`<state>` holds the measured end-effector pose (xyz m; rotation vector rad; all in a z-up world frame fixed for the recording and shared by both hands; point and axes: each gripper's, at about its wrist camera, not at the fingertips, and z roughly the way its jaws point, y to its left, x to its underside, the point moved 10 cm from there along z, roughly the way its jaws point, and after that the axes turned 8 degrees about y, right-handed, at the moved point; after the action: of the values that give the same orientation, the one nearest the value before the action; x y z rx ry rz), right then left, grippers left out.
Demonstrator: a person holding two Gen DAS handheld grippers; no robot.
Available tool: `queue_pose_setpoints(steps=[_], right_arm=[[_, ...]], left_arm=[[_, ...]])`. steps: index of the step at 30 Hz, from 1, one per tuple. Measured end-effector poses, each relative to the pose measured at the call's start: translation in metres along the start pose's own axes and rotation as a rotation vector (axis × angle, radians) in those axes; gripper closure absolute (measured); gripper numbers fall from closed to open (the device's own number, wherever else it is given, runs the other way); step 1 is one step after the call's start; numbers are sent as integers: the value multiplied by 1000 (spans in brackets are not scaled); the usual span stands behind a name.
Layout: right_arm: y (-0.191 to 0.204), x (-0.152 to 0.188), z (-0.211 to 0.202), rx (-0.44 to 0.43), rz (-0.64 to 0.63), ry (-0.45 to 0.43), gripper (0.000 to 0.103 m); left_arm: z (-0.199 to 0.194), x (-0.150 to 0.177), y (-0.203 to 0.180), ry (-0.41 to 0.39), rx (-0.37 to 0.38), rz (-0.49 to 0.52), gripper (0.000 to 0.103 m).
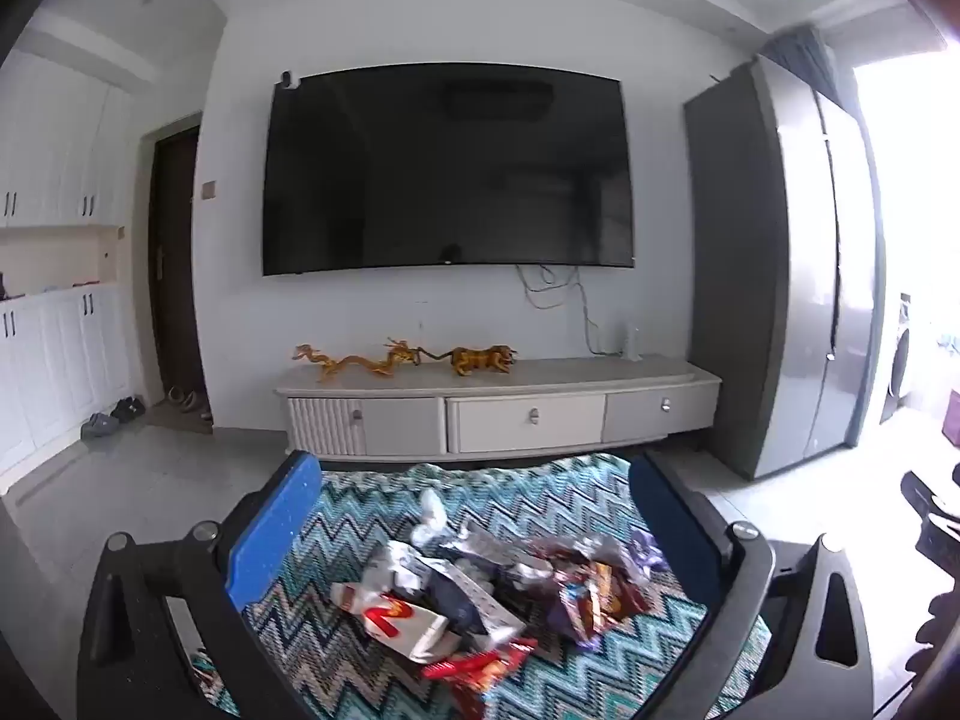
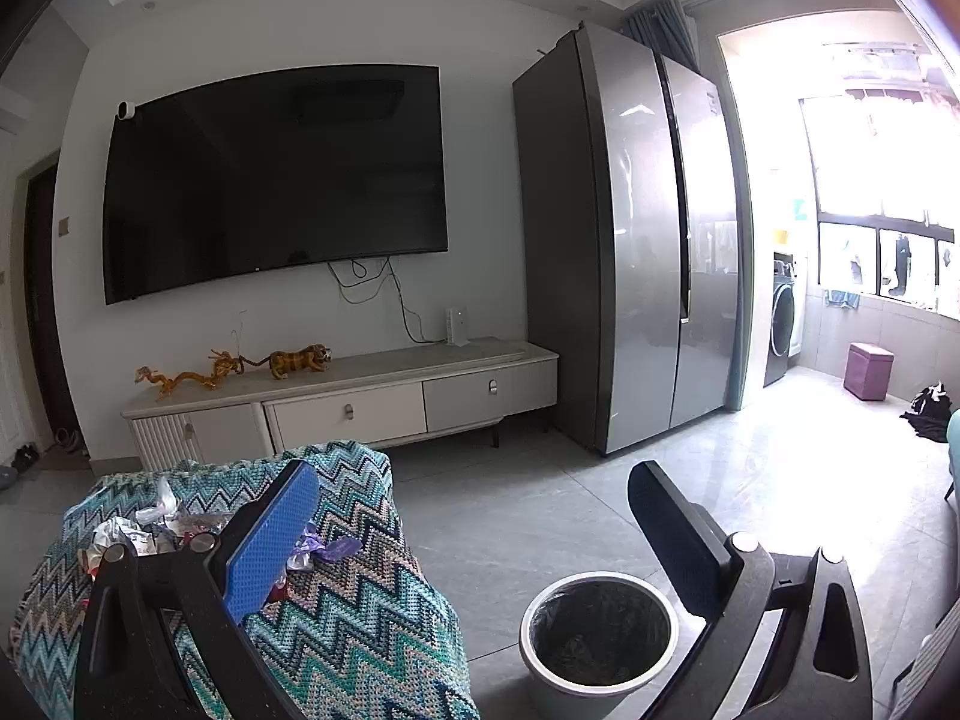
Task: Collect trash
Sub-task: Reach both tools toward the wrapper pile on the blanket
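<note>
Left gripper (image 1: 474,534): spread wide, empty, over wrapper heap (image 1: 480,594) on zigzag blanket (image 1: 540,492), heap at six o'clock in its view. Wrappers: light, crinkly, slippery foil, likely best pinched at a crumpled fold or raised edge. Right gripper (image 2: 480,540): spread wide, empty; lined bin (image 2: 600,636) at five o'clock on floor.

My left gripper (image 1: 480,516) is wide open and tips down a little. My right gripper (image 2: 474,516) is wide open too, holding nothing.
</note>
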<state>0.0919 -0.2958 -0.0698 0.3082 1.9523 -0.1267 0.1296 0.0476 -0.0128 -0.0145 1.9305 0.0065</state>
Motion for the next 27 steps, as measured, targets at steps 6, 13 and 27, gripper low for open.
queue_pose_setpoints(steps=[6, 13, 27], right_arm=[[-5, 2, 12, -85, -11, 53, 0], [59, 25, 61, -256, -63, 158, 0], [190, 116, 128, -668, -267, 556, 33]], left_arm=[[23, 0, 29, 55, 4, 5, 0], [68, 68, 22, 270, 132, 98, 1], [134, 181, -23, 597, 333, 159, 32]])
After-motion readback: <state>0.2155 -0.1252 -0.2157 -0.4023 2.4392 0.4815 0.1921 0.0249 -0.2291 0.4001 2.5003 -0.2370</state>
